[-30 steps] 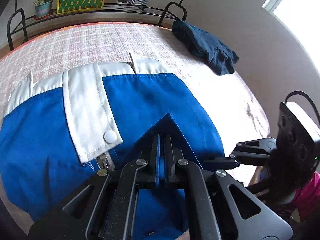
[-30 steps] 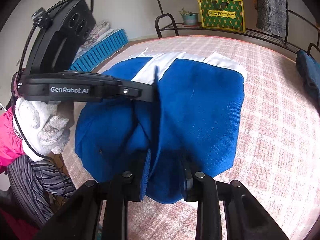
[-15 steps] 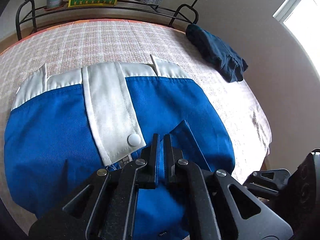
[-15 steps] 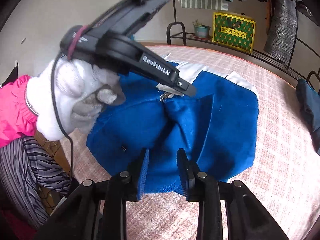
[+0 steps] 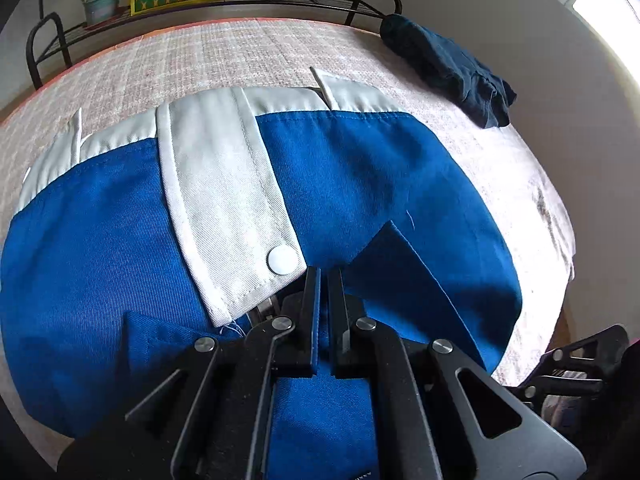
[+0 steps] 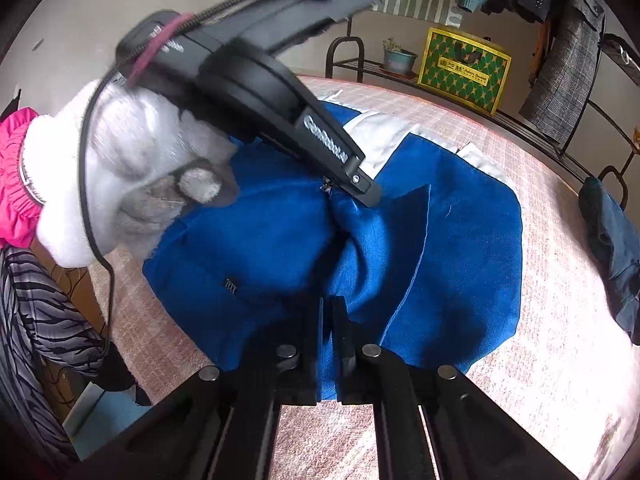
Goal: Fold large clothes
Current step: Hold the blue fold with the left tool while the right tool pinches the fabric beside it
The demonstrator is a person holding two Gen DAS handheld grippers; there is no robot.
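I am pinching the blue garment (image 5: 392,184), lying spread on the checked bedcover (image 5: 240,52), with both claws: left gripper (image 5: 325,280) clamped mid-cloth, right gripper (image 6: 327,308) clamped on its near hem. I am judging the fold needs both edges kept taut and level.

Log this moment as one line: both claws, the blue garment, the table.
left claw: shut on blue garment | right claw: shut on blue garment | garment: bunched on checked table
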